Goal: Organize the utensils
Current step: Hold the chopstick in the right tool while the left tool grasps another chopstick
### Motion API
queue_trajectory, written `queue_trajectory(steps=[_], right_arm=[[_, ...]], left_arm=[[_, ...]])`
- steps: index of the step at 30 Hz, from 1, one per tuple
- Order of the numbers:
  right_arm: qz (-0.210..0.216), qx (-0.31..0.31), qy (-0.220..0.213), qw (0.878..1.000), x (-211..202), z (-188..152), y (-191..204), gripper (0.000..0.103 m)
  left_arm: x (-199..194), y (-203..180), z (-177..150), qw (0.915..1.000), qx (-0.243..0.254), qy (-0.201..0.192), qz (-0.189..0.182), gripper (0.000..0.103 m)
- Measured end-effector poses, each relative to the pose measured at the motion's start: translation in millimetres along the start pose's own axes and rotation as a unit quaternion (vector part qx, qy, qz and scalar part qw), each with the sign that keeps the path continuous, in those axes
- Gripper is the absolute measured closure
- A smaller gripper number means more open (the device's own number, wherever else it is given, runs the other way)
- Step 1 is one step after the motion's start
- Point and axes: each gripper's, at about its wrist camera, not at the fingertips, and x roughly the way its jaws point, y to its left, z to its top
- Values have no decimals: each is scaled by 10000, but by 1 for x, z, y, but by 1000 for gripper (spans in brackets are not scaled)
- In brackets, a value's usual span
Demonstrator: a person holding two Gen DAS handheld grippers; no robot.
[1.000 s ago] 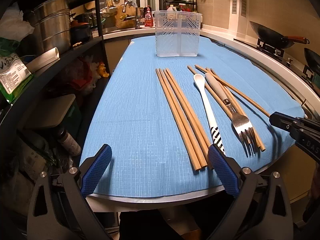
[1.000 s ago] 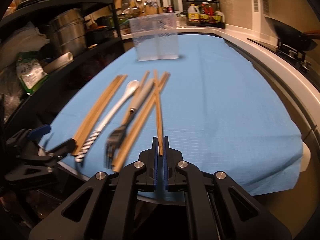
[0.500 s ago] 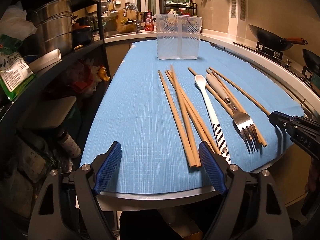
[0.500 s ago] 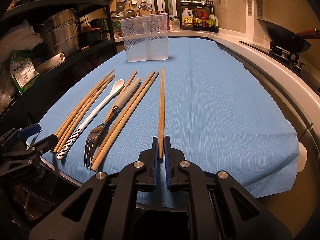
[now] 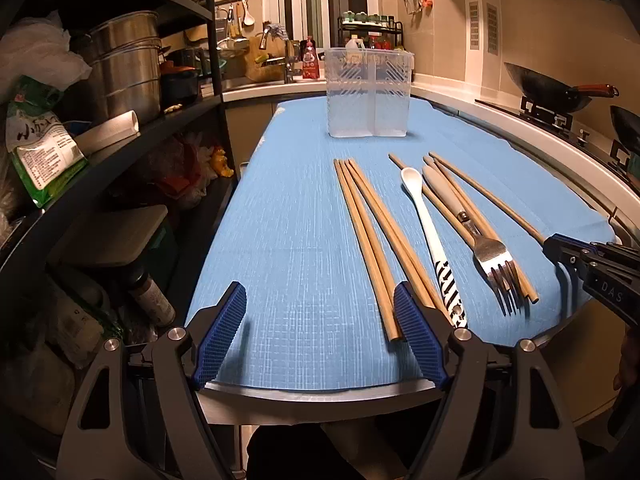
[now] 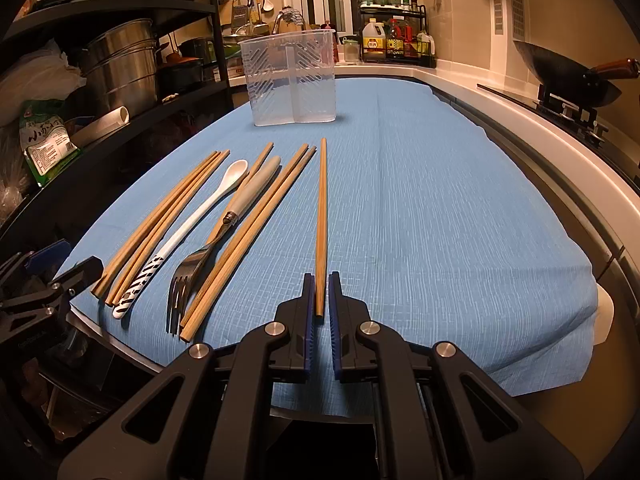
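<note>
Several wooden chopsticks [image 5: 376,240], a white spoon [image 5: 430,232] with a striped handle and a grey-handled fork [image 5: 480,236] lie on the blue cloth [image 5: 288,240]. A clear divided utensil holder [image 5: 368,92] stands at the far end; it also shows in the right wrist view [image 6: 290,78]. My left gripper [image 5: 320,336] is open at the near edge, its right pad beside the chopsticks' near ends. My right gripper [image 6: 319,320] has its jaws slightly apart around the near end of a single chopstick [image 6: 321,220], which lies on the cloth.
A black shelf rack [image 5: 120,128] with steel pots and packets stands along the left. A wok [image 5: 552,92] sits on the stove at the right. Bottles [image 6: 396,42] stand on a rack behind the holder. The cloth's right half [image 6: 460,200] is bare.
My right gripper's jaws have parted slightly; the single chopstick now rests on the cloth. My left gripper has drawn back a little and narrowed slightly, staying open.
</note>
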Motion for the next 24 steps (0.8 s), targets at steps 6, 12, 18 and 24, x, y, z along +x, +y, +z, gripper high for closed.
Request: queue_trajectory(steps=[6, 12, 18, 24], right_arm=[[-14, -35, -29, 10000, 0, -1, 0, 94], [-103, -131, -322, 9993, 3, -5, 1, 91], [20, -247, -444, 9987, 2, -6, 2, 97], [38, -178, -425, 9989, -3, -4, 2, 98]], left_arm=[[10, -5, -4, 9998, 79, 187, 2, 28], [16, -7, -2, 9998, 81, 44, -153, 44], [22, -14, 3, 9990, 260, -53, -370, 83], [15, -9, 4, 9983, 311, -241, -438, 96]])
